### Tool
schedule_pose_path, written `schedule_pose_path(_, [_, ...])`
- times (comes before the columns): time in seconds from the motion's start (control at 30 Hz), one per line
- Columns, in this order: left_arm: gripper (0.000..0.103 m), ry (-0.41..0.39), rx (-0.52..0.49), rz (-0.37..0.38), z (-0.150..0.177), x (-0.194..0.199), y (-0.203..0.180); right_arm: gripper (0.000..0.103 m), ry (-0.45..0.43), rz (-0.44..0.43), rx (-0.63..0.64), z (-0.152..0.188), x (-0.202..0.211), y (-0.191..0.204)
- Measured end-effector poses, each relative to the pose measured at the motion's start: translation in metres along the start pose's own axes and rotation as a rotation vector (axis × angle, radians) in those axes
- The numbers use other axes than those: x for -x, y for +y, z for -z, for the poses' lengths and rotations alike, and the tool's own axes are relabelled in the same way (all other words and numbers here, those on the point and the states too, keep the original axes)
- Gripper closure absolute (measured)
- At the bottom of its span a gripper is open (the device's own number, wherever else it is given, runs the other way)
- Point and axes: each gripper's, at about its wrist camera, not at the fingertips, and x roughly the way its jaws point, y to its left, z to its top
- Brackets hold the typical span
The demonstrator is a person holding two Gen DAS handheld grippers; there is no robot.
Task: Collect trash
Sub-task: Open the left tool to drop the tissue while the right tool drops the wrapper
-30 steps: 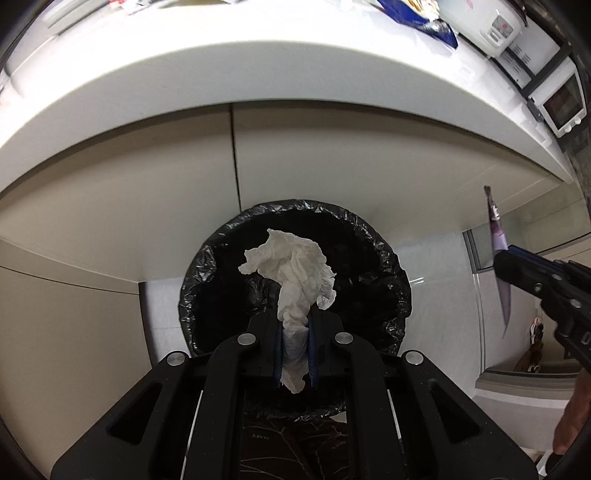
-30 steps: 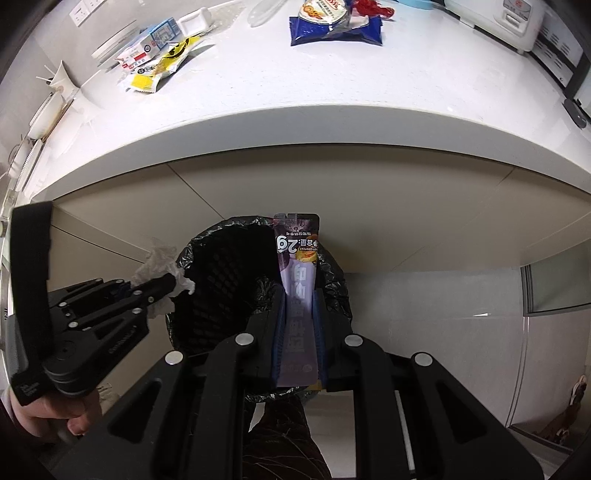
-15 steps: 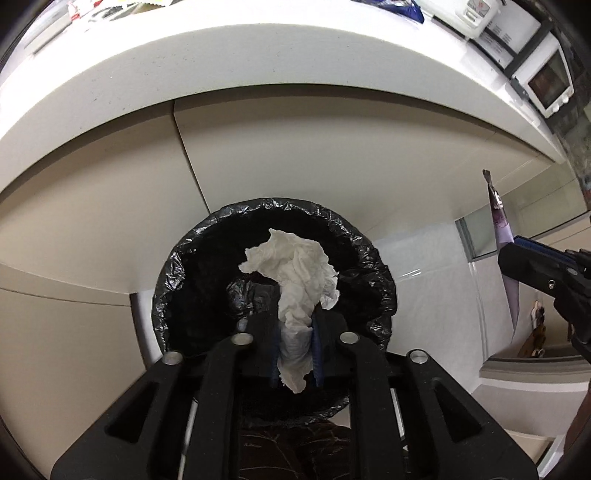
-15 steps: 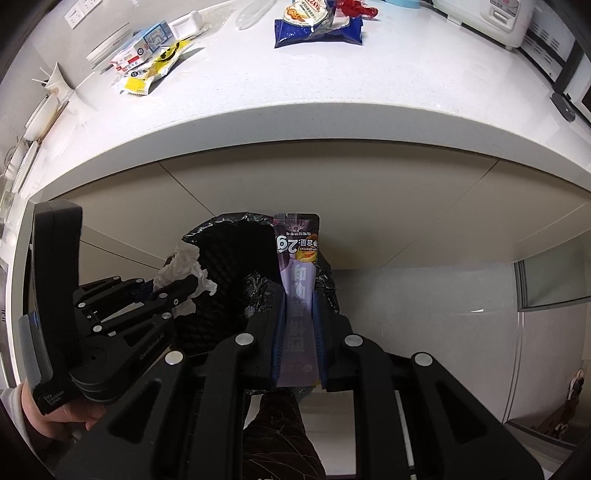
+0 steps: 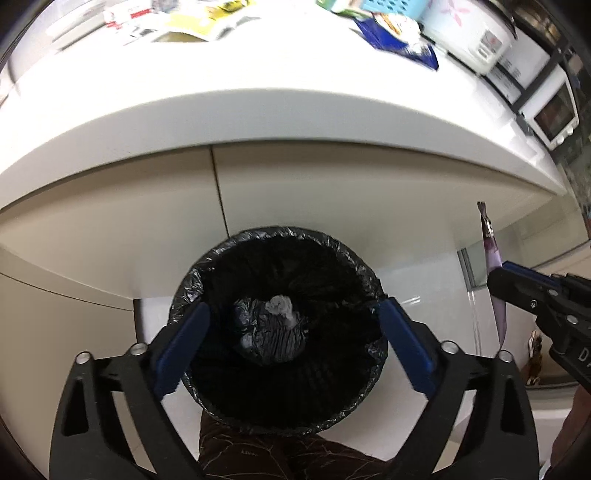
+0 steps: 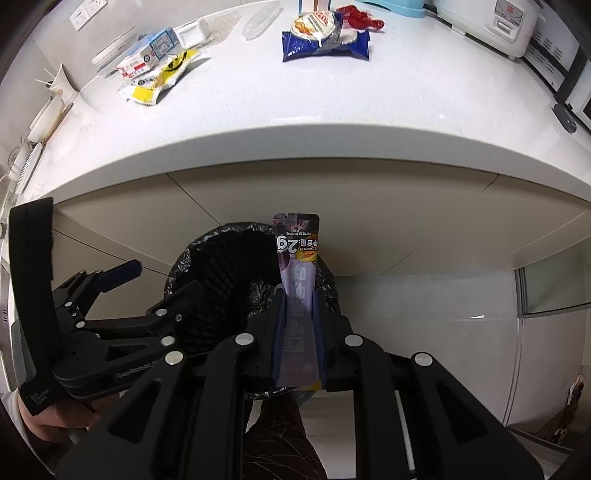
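A black-lined trash bin [image 5: 207, 266] stands on the floor below a white counter. My left gripper [image 5: 291, 332] is open right above its mouth, and a crumpled white tissue [image 5: 280, 306] lies at the bottom of the bin. My right gripper [image 6: 298, 306] is shut on a purple snack wrapper [image 6: 297, 251], held upright over the bin's right rim [image 6: 332, 288]. The wrapper also shows edge-on in the left wrist view [image 5: 493, 258]. The left gripper shows at the left of the right wrist view [image 6: 147, 284].
The white counter [image 6: 332, 147] overhangs the bin. On it lie a blue snack bag [image 6: 325, 40], a yellow wrapper [image 6: 159, 77], small cartons [image 6: 147, 55] and a rice cooker [image 6: 495, 22]. Beige cabinet doors [image 5: 332, 192] stand behind the bin. My leg [image 5: 277, 458] is below.
My left gripper has opened and the white tissue has dropped into the bin. My right gripper still holds the purple wrapper in about the same place.
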Motion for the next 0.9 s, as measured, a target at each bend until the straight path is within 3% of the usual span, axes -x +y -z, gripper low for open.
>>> schedule_pose_path(0.37, [0.006, -0.058, 0.067, -0.035, -0.003, 0.041, 0.037, 0.089, -0.008, -0.025, 0.022, -0.013, -0.007, 0.020])
schedule_pose_path(0.9, [0.006, -0.057, 0.136, -0.075, 0.003, 0.052, 0.094, 0.089, 0.071, -0.020, 0.096, -0.014, -0.055, 0.069])
